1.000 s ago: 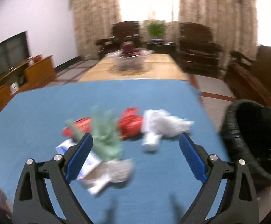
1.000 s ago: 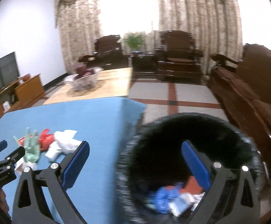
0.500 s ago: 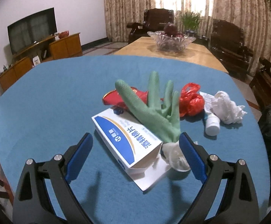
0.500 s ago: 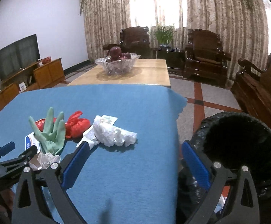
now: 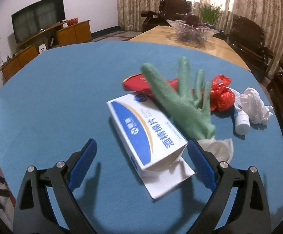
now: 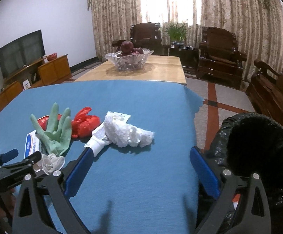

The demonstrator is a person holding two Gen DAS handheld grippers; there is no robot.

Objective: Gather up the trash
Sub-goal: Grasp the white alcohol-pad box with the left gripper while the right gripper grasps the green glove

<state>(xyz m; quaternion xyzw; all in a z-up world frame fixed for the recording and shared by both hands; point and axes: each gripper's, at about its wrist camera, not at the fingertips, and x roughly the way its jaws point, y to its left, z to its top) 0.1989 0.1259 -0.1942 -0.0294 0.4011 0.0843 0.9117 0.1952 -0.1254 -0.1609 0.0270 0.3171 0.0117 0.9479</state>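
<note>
Left claw (image 5: pixel 141 160) released, hovering low over the desk (image 5: pixel 53 97); the box (image 5: pixel 145 130) sits between its tips toward 1 o'clock, green glove (image 5: pixel 182 99) draped on its far end. I'd go in at the near open end and clamp across the width. Flap probably crushes, so squeeze slowly. Right claw (image 6: pixel 141 165) released, empty; bin (image 6: pixel 258 146) at its 2 o'clock.

The white-and-blue box (image 5: pixel 147 134) reads "酒精棉片" in blue characters.
</note>
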